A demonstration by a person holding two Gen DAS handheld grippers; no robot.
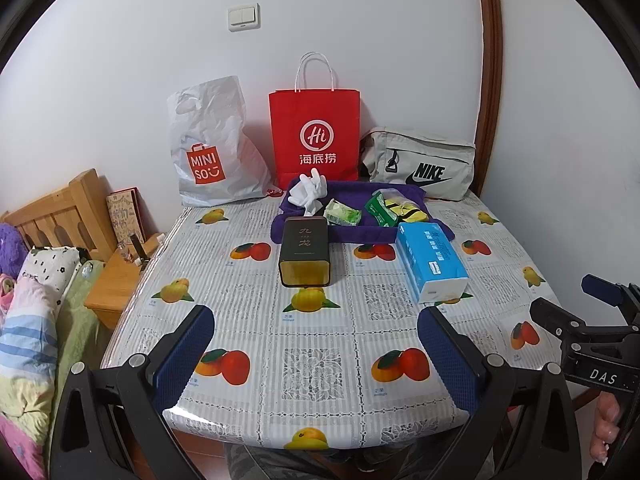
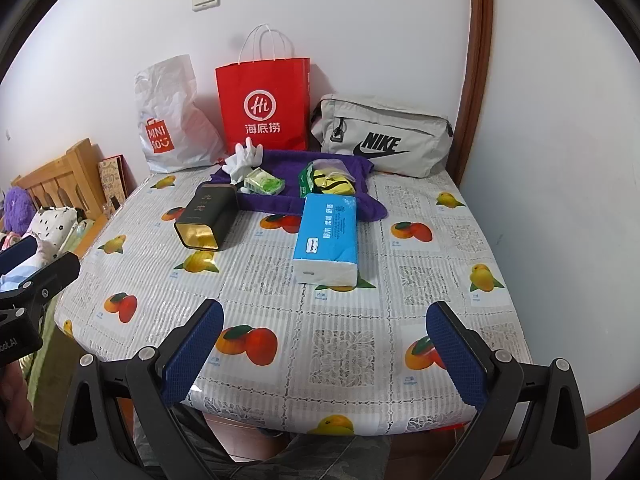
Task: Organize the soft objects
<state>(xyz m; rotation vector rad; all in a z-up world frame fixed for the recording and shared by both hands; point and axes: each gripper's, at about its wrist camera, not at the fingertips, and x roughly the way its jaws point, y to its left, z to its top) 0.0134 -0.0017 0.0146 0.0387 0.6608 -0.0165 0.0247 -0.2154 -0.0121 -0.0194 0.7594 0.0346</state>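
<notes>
blue-padded fingers [image 1: 188, 354] of the left gripper [image 1: 316, 344] stand spread wide apart with nothing between them, hovering above the near edge of the table [image 1: 256, 320] with its fruit-print cloth. straight ahead of this tool lies a dark tin [image 1: 305, 250] on its side, its gold open end facing the fingers. ahead and to the right of the tool a blue tissue pack [image 1: 433, 259] lies with its far end touching a purple towel [image 1: 362, 230]. on the towel, beyond the tin, sit white gloves [image 1: 307, 193], a small green packet [image 1: 342, 213] and a yellow-and-black soft bundle [image 1: 404, 209] with a green wrapper beside it. farthest ahead, against the wall, stand a white miniso bag [image 1: 210, 148], a red paper bag [image 1: 314, 136] and a grey nike bag [image 1: 420, 164]. far right of the tool, the right gripper [image 1: 588, 320] shows at the edge. in the right wrist view, the right gripper [image 2: 326, 342] also has its fingers [image 2: 456, 354] wide apart and empty above the table's [image 2: 360, 312] near edge. the tissue pack [image 2: 326, 238] lies straight ahead of it, the tin [image 2: 205, 216] ahead to the left, the towel [image 2: 280, 200] beyond both, carrying the gloves [image 2: 242, 162], green packet [image 2: 264, 182] and yellow-and-black bundle [image 2: 334, 182]. the nike bag [image 2: 380, 138] sits ahead to the right, the red bag [image 2: 264, 106] and white bag [image 2: 172, 120] ahead to the left. the left gripper [image 2: 36, 280] shows at the far left.
</notes>
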